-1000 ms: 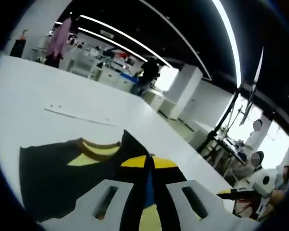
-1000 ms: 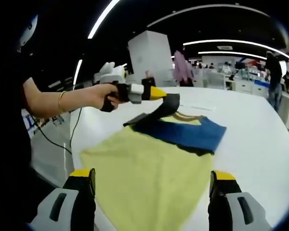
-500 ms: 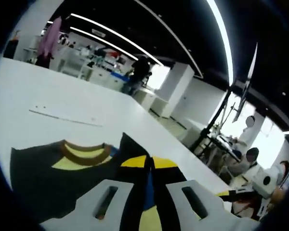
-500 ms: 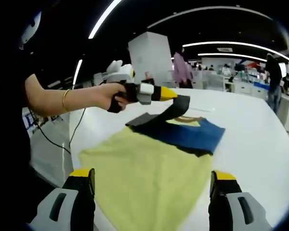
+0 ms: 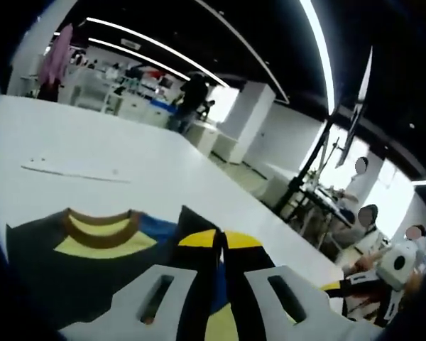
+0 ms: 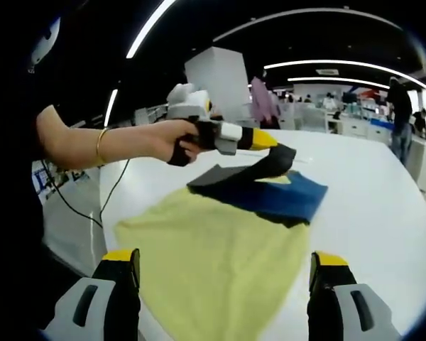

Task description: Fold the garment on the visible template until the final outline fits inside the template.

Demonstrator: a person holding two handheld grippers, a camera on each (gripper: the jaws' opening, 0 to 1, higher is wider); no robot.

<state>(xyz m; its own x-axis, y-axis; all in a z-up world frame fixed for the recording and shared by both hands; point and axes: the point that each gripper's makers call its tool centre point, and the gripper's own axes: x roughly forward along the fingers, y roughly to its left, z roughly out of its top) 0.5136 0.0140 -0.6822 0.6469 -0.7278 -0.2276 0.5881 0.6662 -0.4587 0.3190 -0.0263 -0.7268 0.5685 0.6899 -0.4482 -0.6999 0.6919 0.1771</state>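
Garment (image 6: 220,241) sleeve is pinched in the left hand-held gripper (image 6: 270,140); right hand-held gripper (image 6: 224,284) gapes wide.

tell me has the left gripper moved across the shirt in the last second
Yes. In the right gripper view the left gripper, shut on the dark sleeve, has carried it rightward over the blue part of the garment, toward the collar end.

No text, label, brand, number or sign is readable in either gripper view.
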